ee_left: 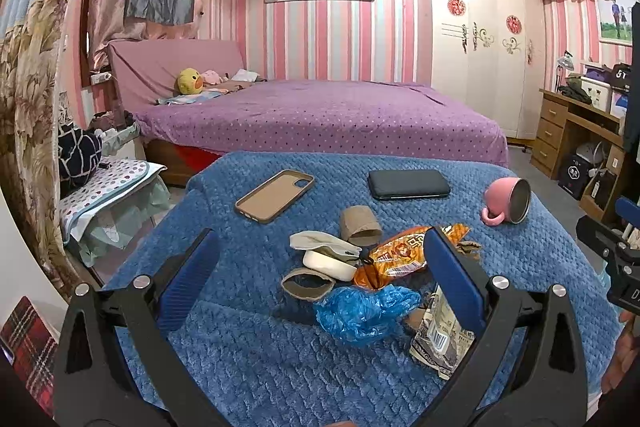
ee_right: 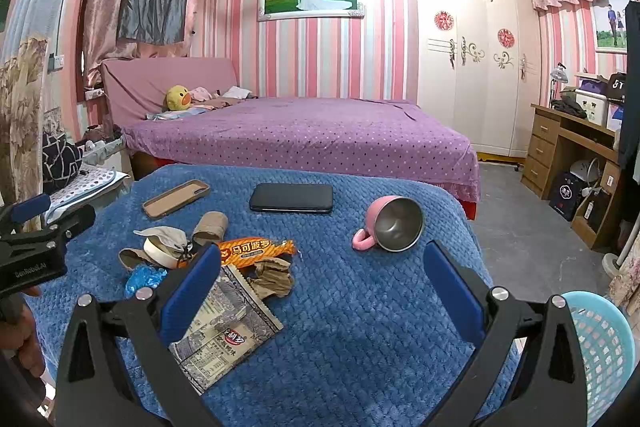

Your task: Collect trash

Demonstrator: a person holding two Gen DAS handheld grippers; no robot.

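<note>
A pile of trash lies on the blue blanket point(ee_left: 248, 367): an orange snack wrapper point(ee_left: 400, 255), a crumpled blue plastic bag point(ee_left: 360, 311), cardboard tubes point(ee_left: 360, 223), a roll of tape point(ee_left: 328, 265) and a grey printed packet point(ee_left: 438, 341). My left gripper point(ee_left: 320, 283) is open above the pile, its fingers straddling it. My right gripper point(ee_right: 320, 291) is open over bare blanket, right of the printed packet point(ee_right: 228, 327) and the orange wrapper point(ee_right: 252, 251). A crumpled brown paper point(ee_right: 274, 275) lies beside them.
A tan phone case point(ee_left: 274, 195), a black phone point(ee_left: 408, 184) and a tipped pink mug point(ee_right: 392, 225) lie farther back on the blanket. A light blue basket point(ee_right: 604, 351) stands at the lower right. A purple bed point(ee_right: 300, 135) is behind, a wooden desk point(ee_right: 560, 151) to the right.
</note>
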